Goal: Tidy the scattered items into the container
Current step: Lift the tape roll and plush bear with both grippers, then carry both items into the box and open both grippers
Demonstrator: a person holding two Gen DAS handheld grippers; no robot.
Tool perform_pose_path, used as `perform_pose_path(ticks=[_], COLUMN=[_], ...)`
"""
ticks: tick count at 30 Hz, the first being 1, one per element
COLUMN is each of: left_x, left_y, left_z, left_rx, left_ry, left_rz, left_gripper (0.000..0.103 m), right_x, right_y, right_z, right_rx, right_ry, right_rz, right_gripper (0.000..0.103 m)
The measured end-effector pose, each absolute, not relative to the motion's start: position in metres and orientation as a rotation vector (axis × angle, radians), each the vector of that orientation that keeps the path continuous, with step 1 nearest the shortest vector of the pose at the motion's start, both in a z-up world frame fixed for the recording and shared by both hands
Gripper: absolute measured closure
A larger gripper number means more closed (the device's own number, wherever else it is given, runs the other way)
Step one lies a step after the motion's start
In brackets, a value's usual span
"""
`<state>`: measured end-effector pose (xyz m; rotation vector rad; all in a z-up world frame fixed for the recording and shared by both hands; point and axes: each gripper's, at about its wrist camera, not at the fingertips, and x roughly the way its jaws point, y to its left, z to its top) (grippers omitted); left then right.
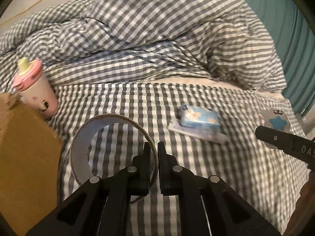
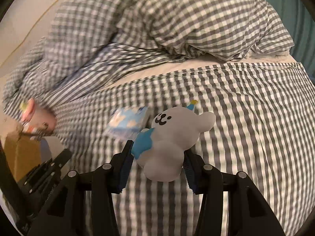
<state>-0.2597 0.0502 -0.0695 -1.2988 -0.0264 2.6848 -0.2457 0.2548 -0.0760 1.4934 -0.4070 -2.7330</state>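
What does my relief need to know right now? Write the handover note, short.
Left tongs: shut on the tape roll, pinching its rim.
Right tongs: shut on the grey seal toy.
Cardboard box: at the left edge; its inside is not visible.
On the checked bed: pink-lidded cup beside the box, blue tissue pack mid-bed.
Done: two items gripped.
Left: drop both in the box, then fetch cup and tissues.

Grey-and-white checked bedding (image 1: 177, 102), brown box (image 1: 25, 157), grey seal toy (image 2: 173, 137) holding a blue star.
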Motion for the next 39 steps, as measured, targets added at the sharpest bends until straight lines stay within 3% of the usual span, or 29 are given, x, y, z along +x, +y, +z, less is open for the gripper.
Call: perform_pose_path(ticks=[9, 17, 29, 39], left_x=[-0.166, -0.113, -0.082, -0.114], left_y=[0.038, -0.03, -0.163, -0.22], left_z=[-0.003, 0.046, 0.045, 0.023], left_rx=[-1.187, -1.113, -1.201, -1.299], left_ry=[-0.05, -0.143, -0.237, -0.267], left_rz=[2.695, 2.814, 2.995, 2.994], left_gripper=[0.097, 0.097, 0.097, 0.097], right_x=[-0.161, -0.112, -0.101, -0.136], right_y=[0.203, 0.129, -0.005, -0.091], right_z=[-0.021, 0.02, 0.023, -0.001], right_rx=[1.377, 1.272, 1.236, 1.294], right_ry=[-0.323, -0.204, -0.036, 0.137], right_rz=[-2.665, -2.61, -2.441, -2.392], right_gripper=[0.056, 0.056, 0.056, 0.056])
